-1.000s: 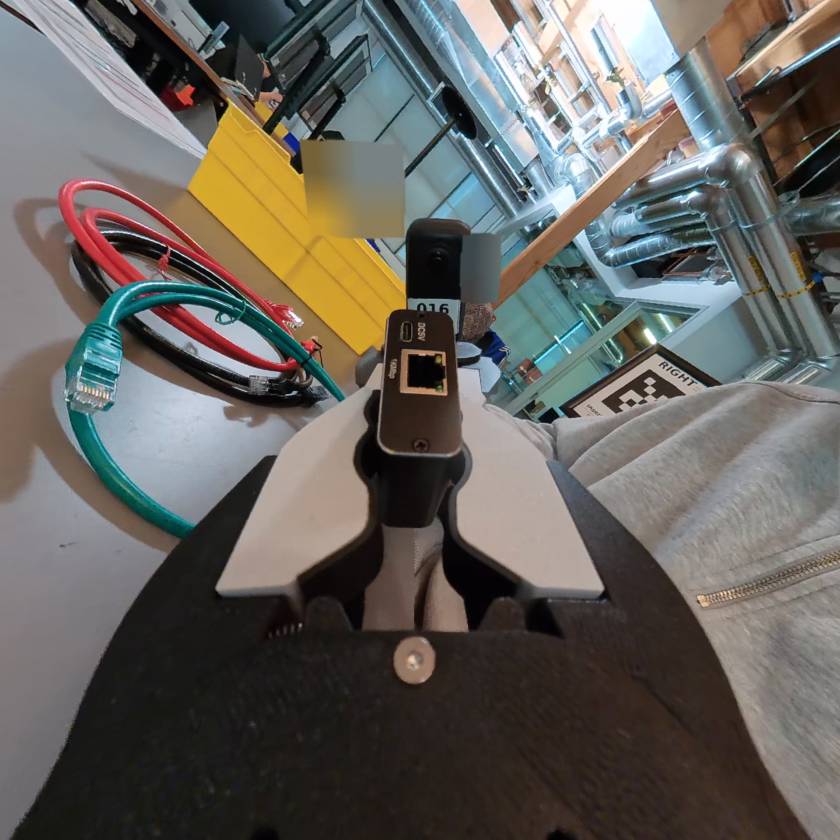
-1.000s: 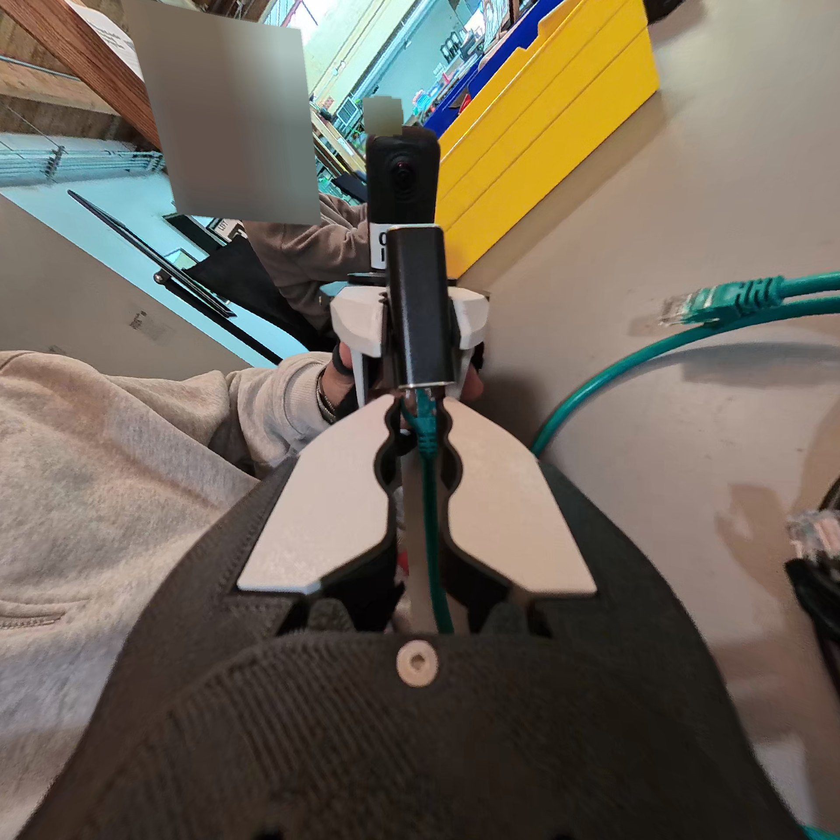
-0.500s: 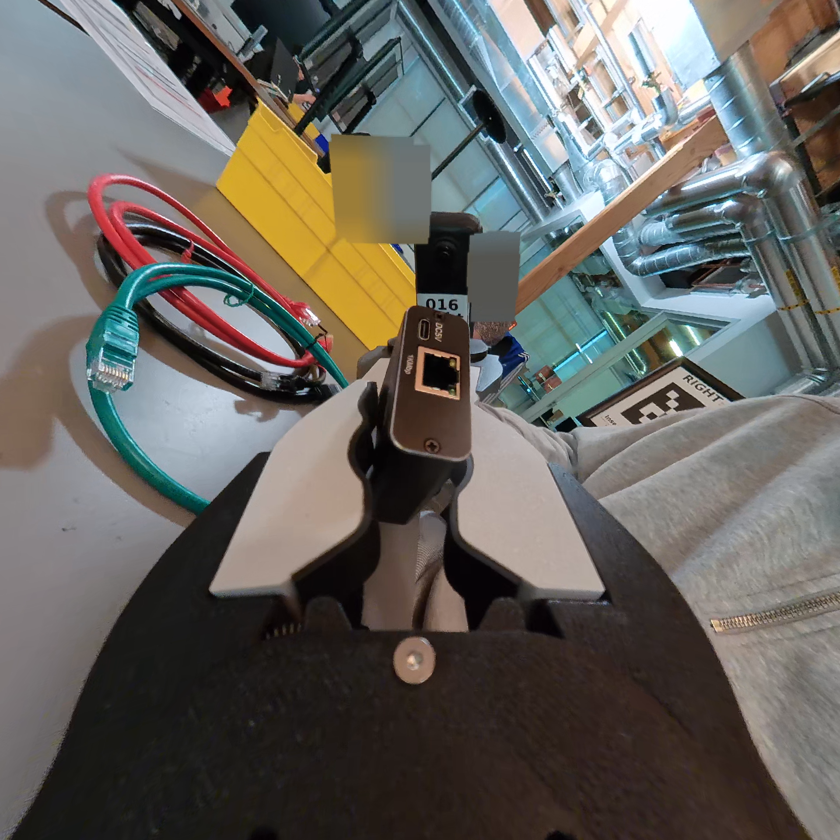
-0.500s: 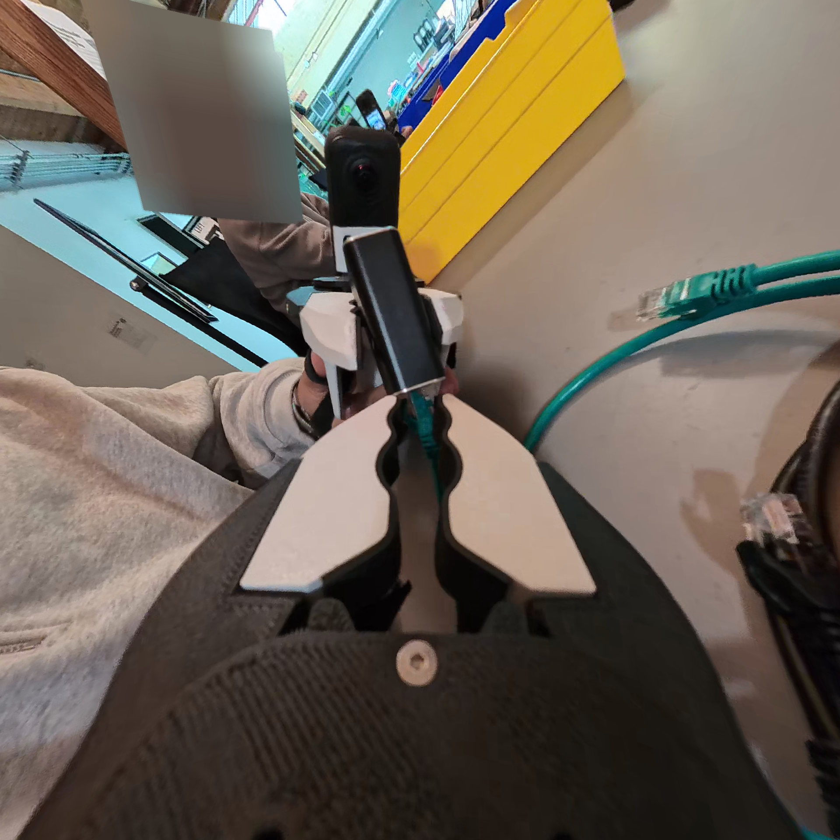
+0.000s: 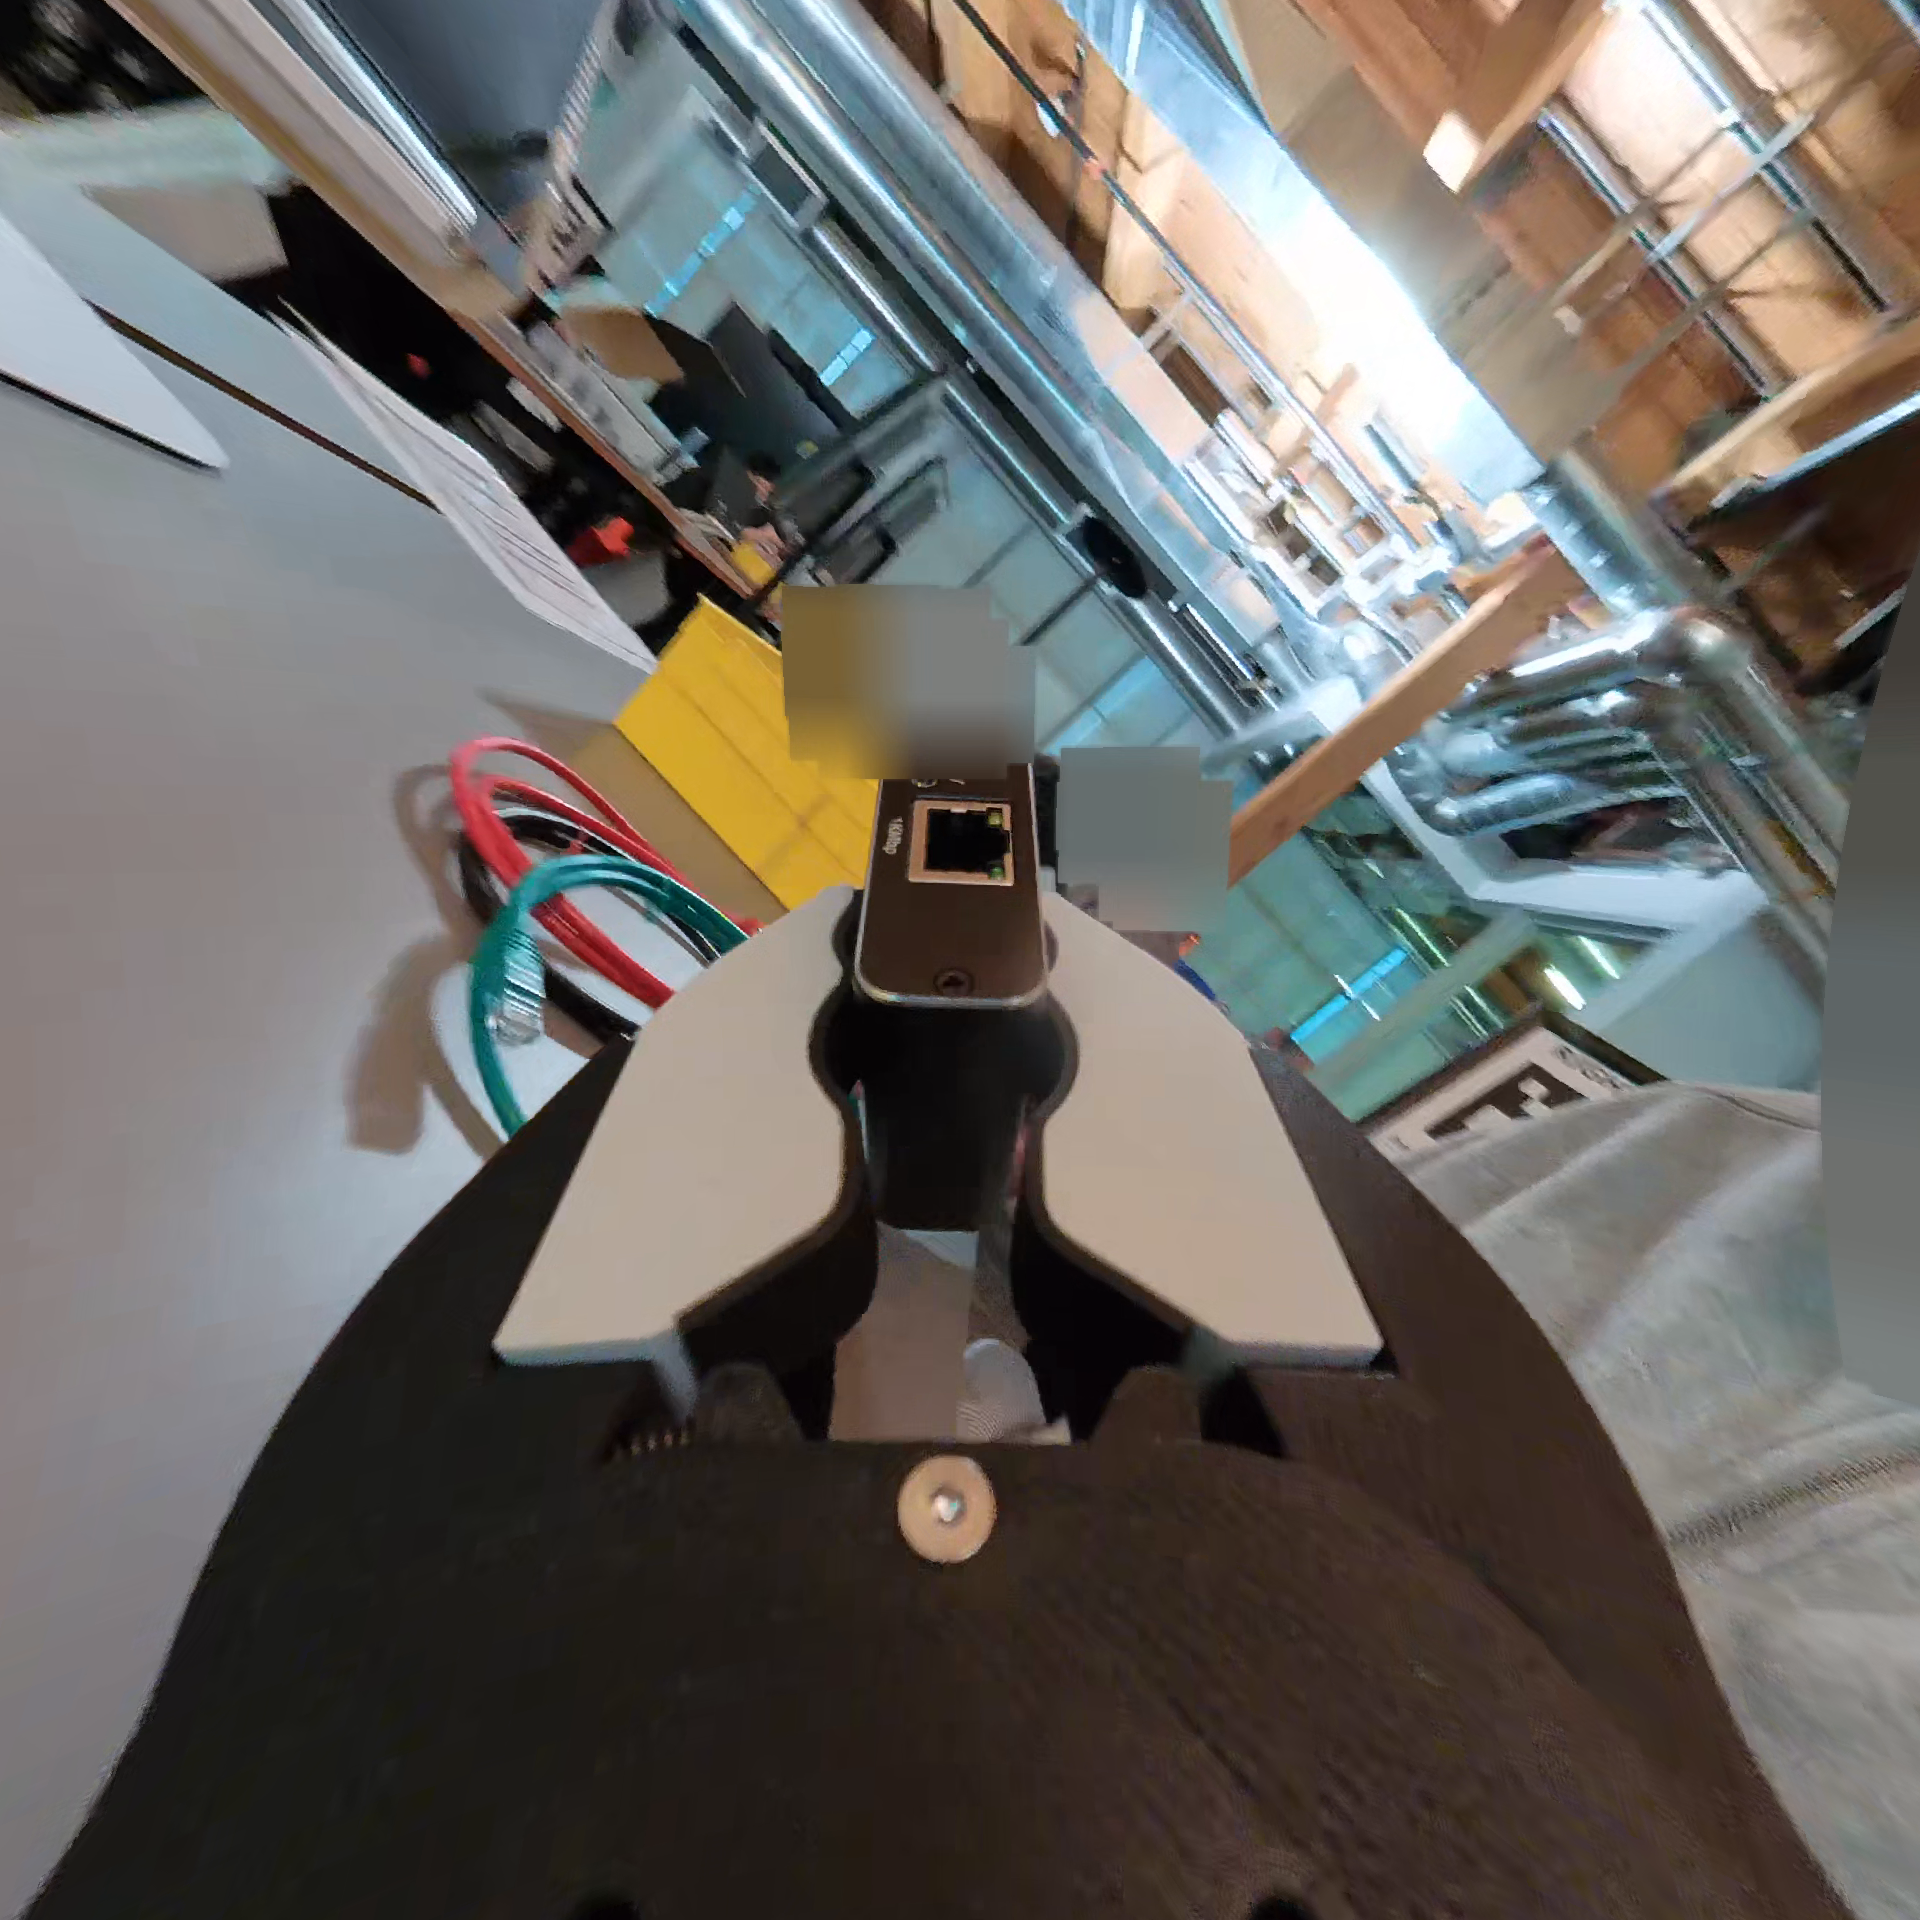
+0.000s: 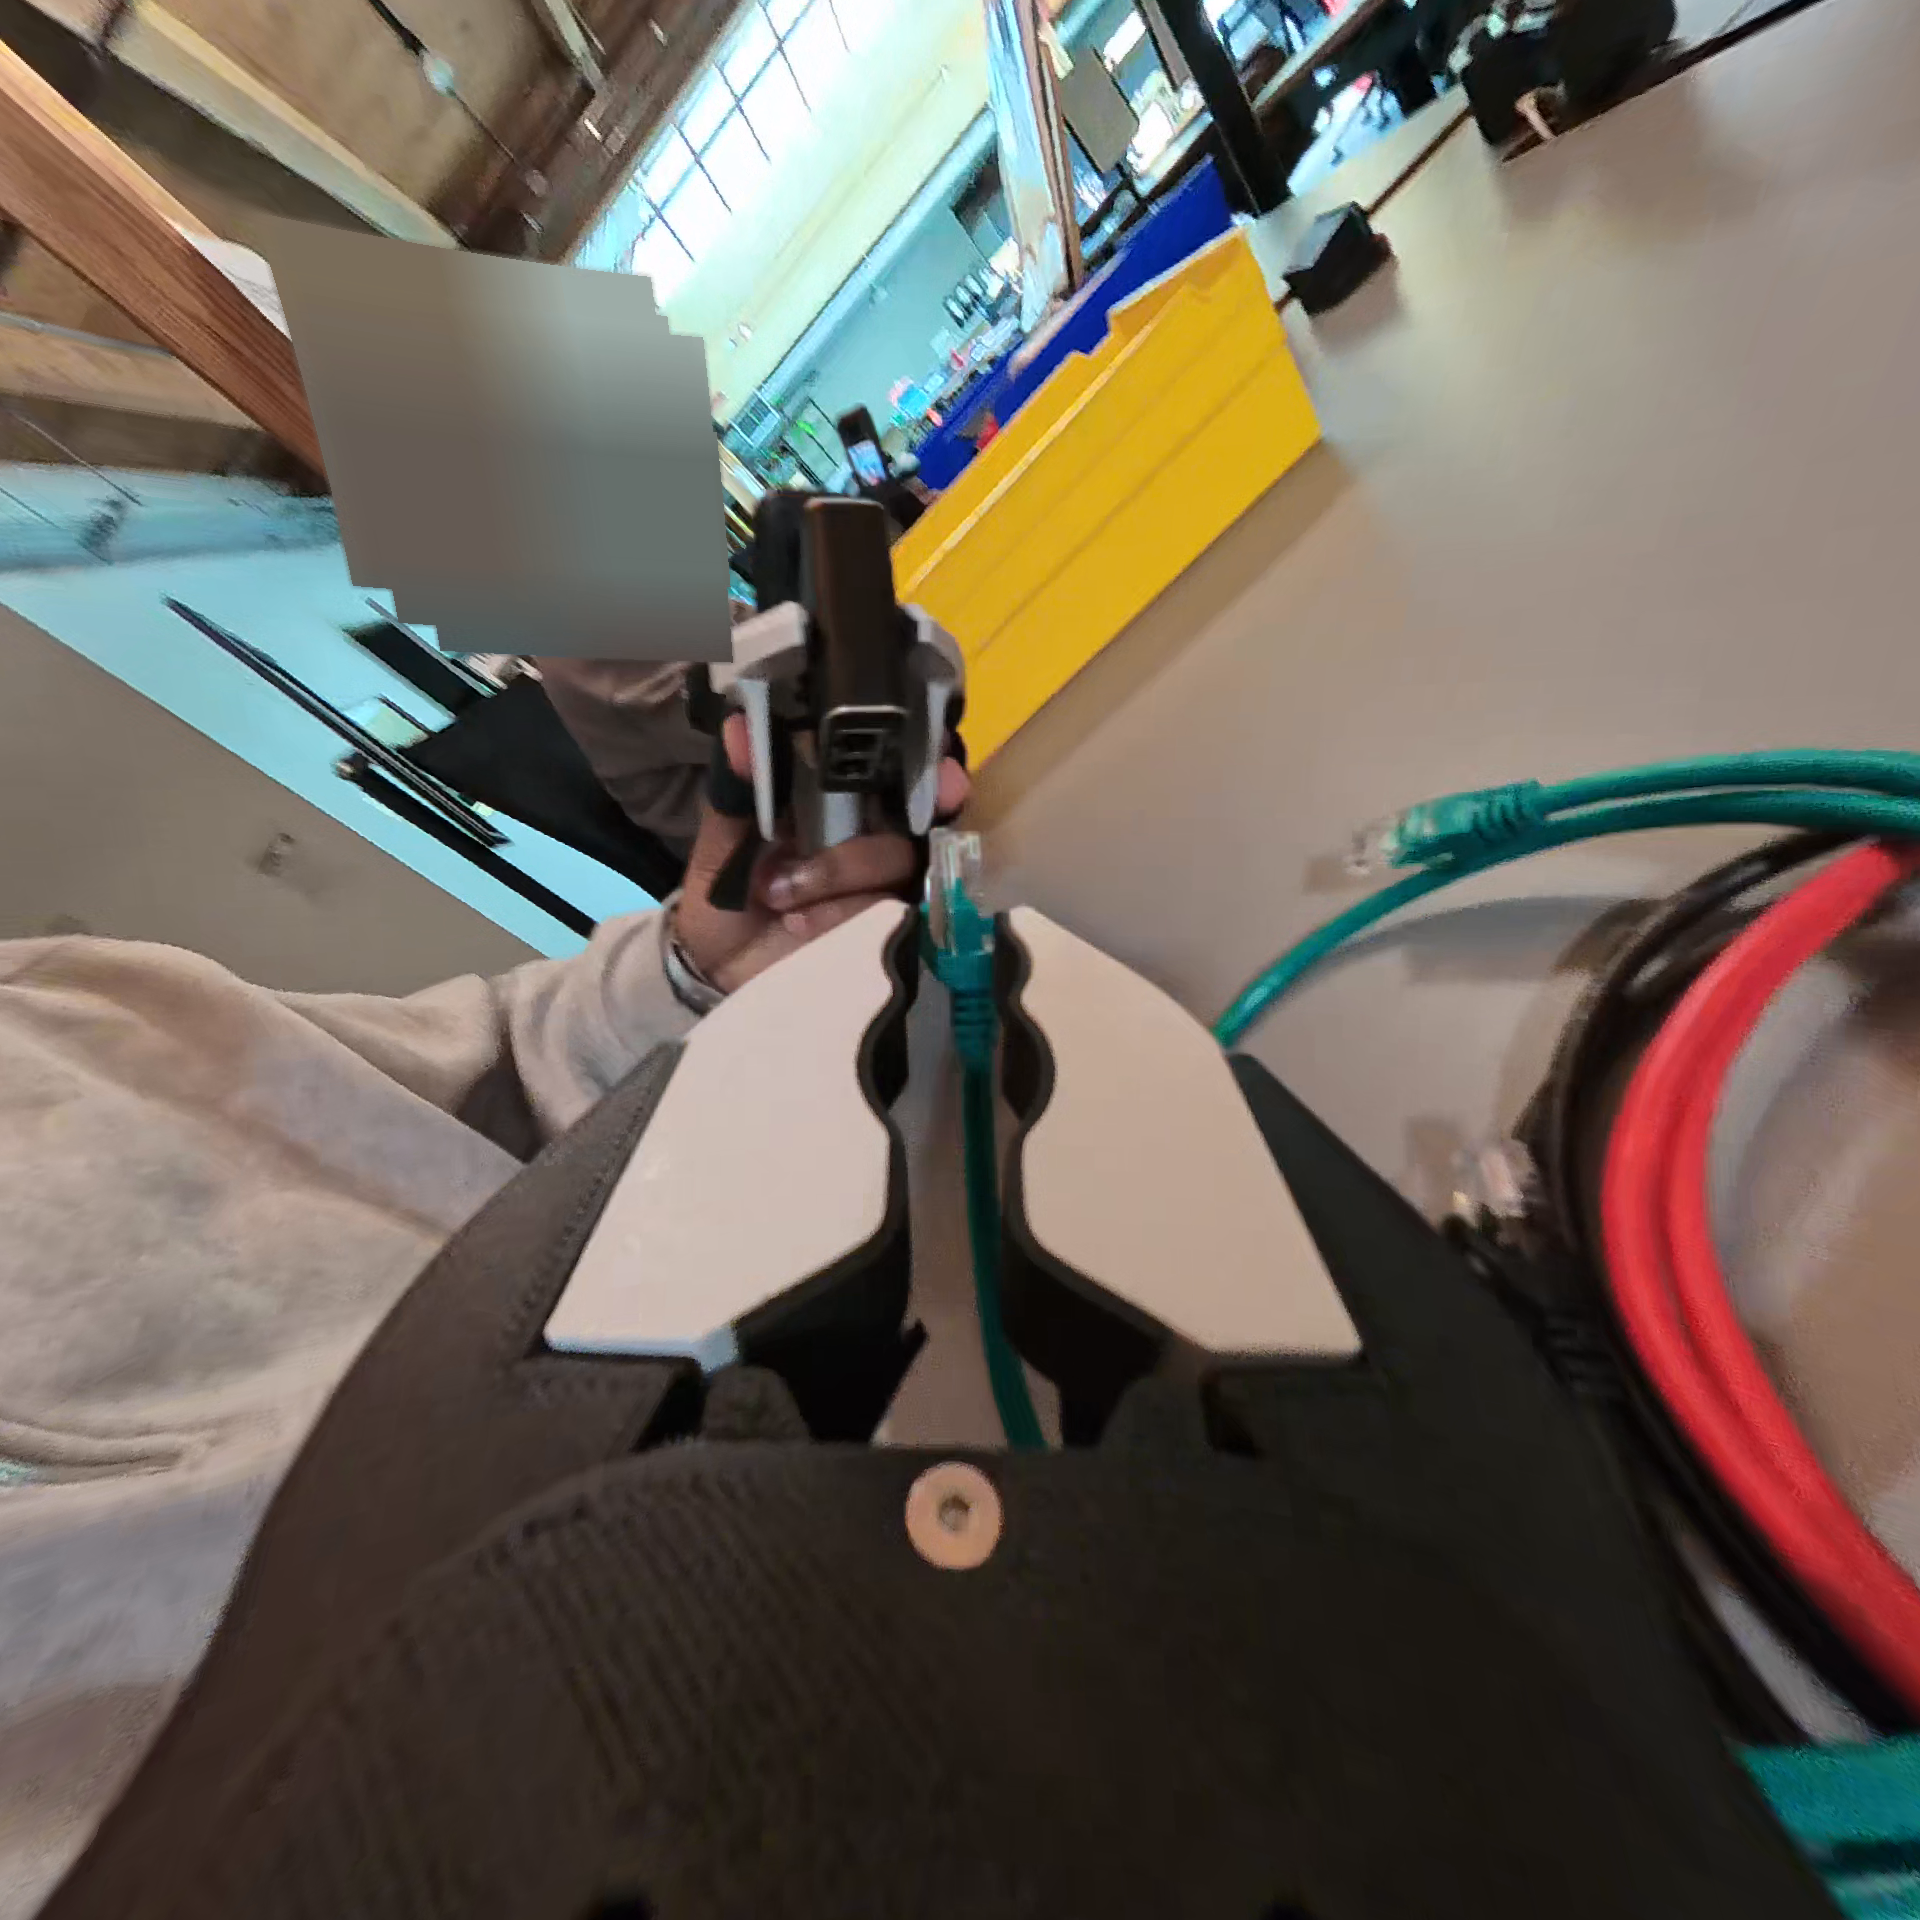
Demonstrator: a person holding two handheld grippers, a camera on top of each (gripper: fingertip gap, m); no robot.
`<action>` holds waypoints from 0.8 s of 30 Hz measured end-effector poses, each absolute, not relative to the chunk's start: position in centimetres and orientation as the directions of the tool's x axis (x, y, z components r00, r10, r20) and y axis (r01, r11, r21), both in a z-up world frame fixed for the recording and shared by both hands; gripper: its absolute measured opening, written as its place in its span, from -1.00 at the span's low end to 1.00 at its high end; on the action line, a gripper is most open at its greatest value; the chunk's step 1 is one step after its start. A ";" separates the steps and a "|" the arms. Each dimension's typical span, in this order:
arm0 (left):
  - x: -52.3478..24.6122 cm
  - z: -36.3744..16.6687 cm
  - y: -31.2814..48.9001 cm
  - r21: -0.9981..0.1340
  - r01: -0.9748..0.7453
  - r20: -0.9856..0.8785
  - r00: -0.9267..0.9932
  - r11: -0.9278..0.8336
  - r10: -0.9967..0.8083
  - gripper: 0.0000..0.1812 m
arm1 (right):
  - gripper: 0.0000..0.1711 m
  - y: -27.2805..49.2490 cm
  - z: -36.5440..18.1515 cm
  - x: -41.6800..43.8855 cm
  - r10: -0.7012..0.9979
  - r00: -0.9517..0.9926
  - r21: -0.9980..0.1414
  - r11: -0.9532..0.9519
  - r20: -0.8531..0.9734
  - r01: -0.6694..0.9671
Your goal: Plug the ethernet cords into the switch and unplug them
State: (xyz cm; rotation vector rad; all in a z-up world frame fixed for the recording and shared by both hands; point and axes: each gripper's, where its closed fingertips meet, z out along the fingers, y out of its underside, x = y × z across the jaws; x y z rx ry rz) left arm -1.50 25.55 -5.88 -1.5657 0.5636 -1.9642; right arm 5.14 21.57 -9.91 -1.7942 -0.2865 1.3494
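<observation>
My left gripper (image 5: 951,935) is shut on a small dark switch (image 5: 951,894), held up off the table; one empty port on its end faces the camera. In the right wrist view the switch (image 6: 852,644) shows farther off in the left gripper (image 6: 847,748). My right gripper (image 6: 961,925) is shut on a green ethernet cord (image 6: 977,1039) just behind its clear plug (image 6: 954,868). The plug is out of the switch, a short way below and right of it. The cord's other green plug (image 6: 1455,826) lies on the table and also shows in the left wrist view (image 5: 514,977).
Red (image 6: 1683,1195) and black (image 6: 1558,1049) cords lie coiled with the green one on the grey table (image 6: 1558,520); they also show in the left wrist view (image 5: 540,821). A yellow bin (image 6: 1122,499) stands behind. A grey sleeve (image 6: 260,1122) is at left.
The green plug has come out of the switch and the two grippers have drawn apart. The left gripper has tilted the switch upward.
</observation>
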 end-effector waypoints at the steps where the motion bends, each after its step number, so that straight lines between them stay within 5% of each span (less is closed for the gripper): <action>1: -1.1 -6.2 25.2 -0.636 0.140 0.738 -0.177 -0.759 -0.651 -0.71 | -0.82 21.5 -10.4 5.3 0.620 0.409 -0.739 -0.615 -0.669 -0.276; 5: -1.0 -7.1 25.0 -0.556 0.122 0.787 -0.238 -0.822 -0.569 -0.72 | -0.40 21.4 -10.0 6.8 0.634 0.496 -0.795 -0.562 -0.592 -0.231; 12: -1.1 -7.7 25.4 -0.509 0.105 0.815 -0.263 -0.855 -0.517 -0.72 | -0.52 21.7 -8.5 14.3 0.594 0.754 -0.924 -0.379 -0.279 -0.043; 15: -0.7 -8.0 25.0 -0.517 0.073 0.814 -0.266 -0.853 -0.516 -0.72 | -0.66 19.0 -10.4 13.7 0.705 0.670 -0.894 -0.426 -0.232 0.138; 20: -0.1 -8.9 24.6 -0.478 0.026 0.839 -0.280 -0.878 -0.466 -0.72 | -0.40 16.1 -17.3 11.7 0.837 0.547 -0.701 -0.384 0.011 0.601; 23: 0.3 -9.1 24.3 -0.461 0.006 0.848 -0.291 -0.888 -0.442 -0.72 | -0.19 16.7 -19.1 10.9 0.846 0.512 -0.623 -0.323 0.147 0.712; 24: 0.3 -9.2 24.2 -0.462 0.000 0.849 -0.292 -0.887 -0.442 -0.72 | -0.26 16.7 -19.0 10.4 0.854 0.498 -0.628 -0.306 0.151 0.715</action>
